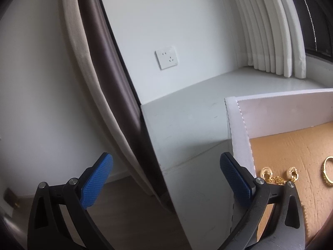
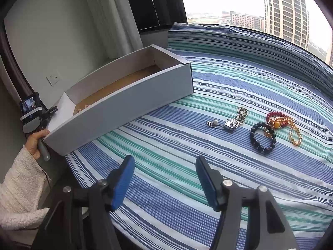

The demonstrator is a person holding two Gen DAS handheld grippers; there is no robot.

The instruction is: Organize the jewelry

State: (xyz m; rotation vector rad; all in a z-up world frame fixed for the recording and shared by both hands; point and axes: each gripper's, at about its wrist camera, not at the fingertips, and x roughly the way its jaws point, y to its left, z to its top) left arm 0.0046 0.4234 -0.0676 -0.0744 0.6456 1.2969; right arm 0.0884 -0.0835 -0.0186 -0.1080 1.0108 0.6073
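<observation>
— Jewelry pieces lay where? Black bead bracelet [image 2: 263, 138], red bead bracelet [image 2: 275, 115], amber bead strand [image 2: 295, 134] and silver linked rings [image 2: 242, 113] sat clustered on the striped blue-green bedspread [image 2: 187, 166], well apart from the long white cardboard box [image 2: 124, 108].

— And inside it?

— Gold earrings [image 1: 278, 176] lay on its brown floor near one end, partly hidden behind a finger; 1 gold ring [image 1: 327, 173] was cut off at the edge.

— Tongs?

— Left gripper [image 1: 164, 179] stood wide beside the box's end wall; right gripper [image 2: 165, 183] was wide too, empty, above the bedspread. A fleece sleeve [image 2: 18, 189] showed.
</observation>
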